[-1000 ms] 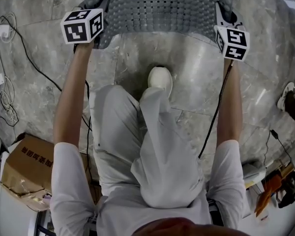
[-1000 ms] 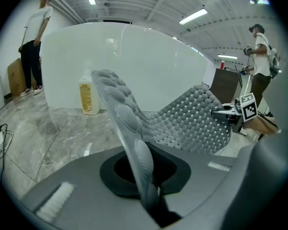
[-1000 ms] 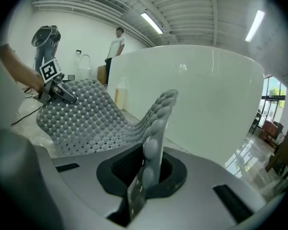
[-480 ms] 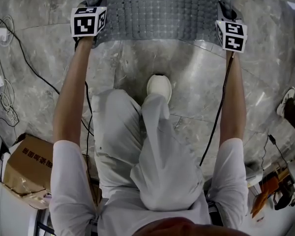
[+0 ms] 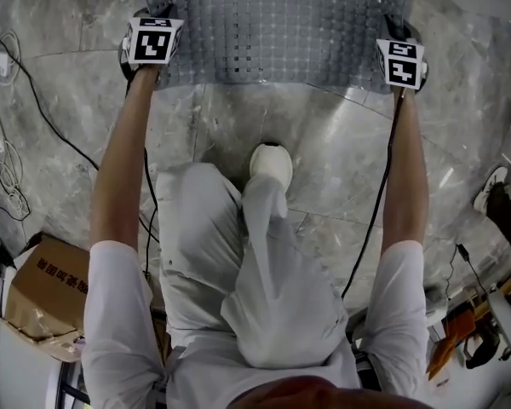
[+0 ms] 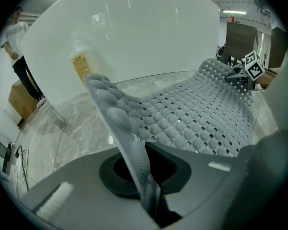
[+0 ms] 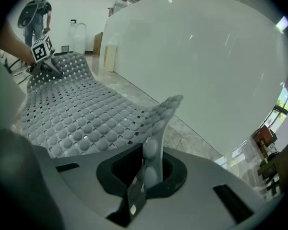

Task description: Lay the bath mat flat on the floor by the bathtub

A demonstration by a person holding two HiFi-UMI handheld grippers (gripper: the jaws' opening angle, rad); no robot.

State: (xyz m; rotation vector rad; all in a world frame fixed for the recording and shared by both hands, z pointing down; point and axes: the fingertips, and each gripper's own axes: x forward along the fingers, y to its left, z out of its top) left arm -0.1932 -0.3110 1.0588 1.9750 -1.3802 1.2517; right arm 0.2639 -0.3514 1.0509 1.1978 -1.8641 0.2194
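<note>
Since a second ago both grippers have been carrying the grey, hole-punched, bubble-studded rubber bath mat [image 5: 268, 24] forward, away from the person's white shoe [image 5: 270, 162] and closer to the white curved bathtub [image 6: 134, 32]. Left gripper [image 6: 146, 190] and right gripper [image 7: 144, 174] are each clamping tight on one corner of the mat's edge farthest from the bathtub, while the sheet is sagging between them just in front of the bathtub. Mat is looking light, limp and grippy, so keeping hold at these two corners seems the best purchase.
</note>
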